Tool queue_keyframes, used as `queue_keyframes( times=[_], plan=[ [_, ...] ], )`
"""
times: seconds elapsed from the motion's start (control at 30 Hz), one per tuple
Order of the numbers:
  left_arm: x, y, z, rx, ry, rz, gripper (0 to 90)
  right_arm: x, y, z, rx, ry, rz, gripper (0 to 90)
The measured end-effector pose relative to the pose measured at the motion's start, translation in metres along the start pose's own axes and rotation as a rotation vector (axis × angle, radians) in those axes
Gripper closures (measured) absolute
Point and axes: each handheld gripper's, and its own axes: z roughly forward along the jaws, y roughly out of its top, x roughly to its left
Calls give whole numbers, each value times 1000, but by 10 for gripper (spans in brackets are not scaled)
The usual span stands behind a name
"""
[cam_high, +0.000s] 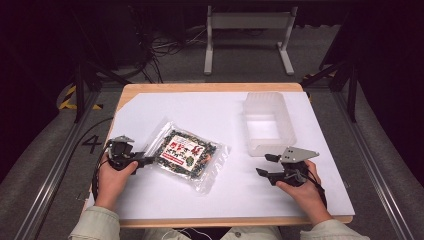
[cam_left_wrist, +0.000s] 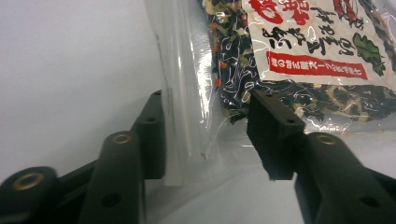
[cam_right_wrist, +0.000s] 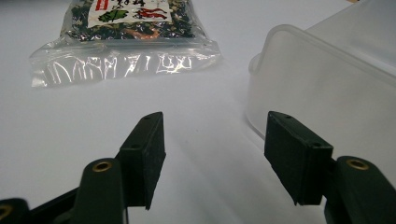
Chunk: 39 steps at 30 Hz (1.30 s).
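A clear plastic bag of dark dried greens with a red and white label (cam_high: 187, 152) lies flat on the white sheet, left of centre. My left gripper (cam_high: 147, 160) sits at the bag's left edge. In the left gripper view the bag (cam_left_wrist: 299, 56) has its clear sealed edge between the jaws of my left gripper (cam_left_wrist: 212, 121), which stand apart with a gap on both sides. My right gripper (cam_high: 265, 165) rests open near the front right, just below a translucent plastic tub (cam_high: 287, 120). In the right gripper view that gripper (cam_right_wrist: 215, 135) holds nothing, with the tub (cam_right_wrist: 327, 79) to its right and the bag (cam_right_wrist: 130, 18) farther off.
The white sheet (cam_high: 215, 107) covers most of a wooden table (cam_high: 210, 87). The tub is open-topped and stands upright at the back right. Beyond the table, a white metal frame (cam_high: 247, 22) and cables lie on the floor.
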Motion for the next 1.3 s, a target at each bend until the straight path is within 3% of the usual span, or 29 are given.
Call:
queue_keyframes(
  times=[0.07,0.13,0.4,0.53,0.7,0.87,1.0,1.07,1.23,1.3],
  plan=[
    [1,-1,0,-6,-18,-17,631,1,0,0,-1,2,-2,380],
    [1,-1,-2,-1,-30,-16,773,1,0,0,1,4,-3,378],
    [-2,-1,-3,-13,-18,-8,848,0,0,0,1,6,-3,375],
    [-3,-1,-5,-35,15,1,894,0,0,0,-1,5,-5,375],
    [-5,0,-11,-85,28,8,896,0,-1,-1,-3,3,-3,375],
    [-9,2,-22,-149,4,-2,896,-1,0,-2,-9,-1,-3,375],
    [-17,5,-30,-169,25,26,896,0,2,-4,-16,-4,-8,379],
    [-21,8,-36,-193,20,44,896,0,5,-6,-31,8,-13,421],
    [-26,12,-46,-230,-14,40,896,1,12,-9,-37,23,-30,467],
    [-34,17,-53,-251,-3,65,896,2,17,-11,-30,28,-42,493]
  ],
)
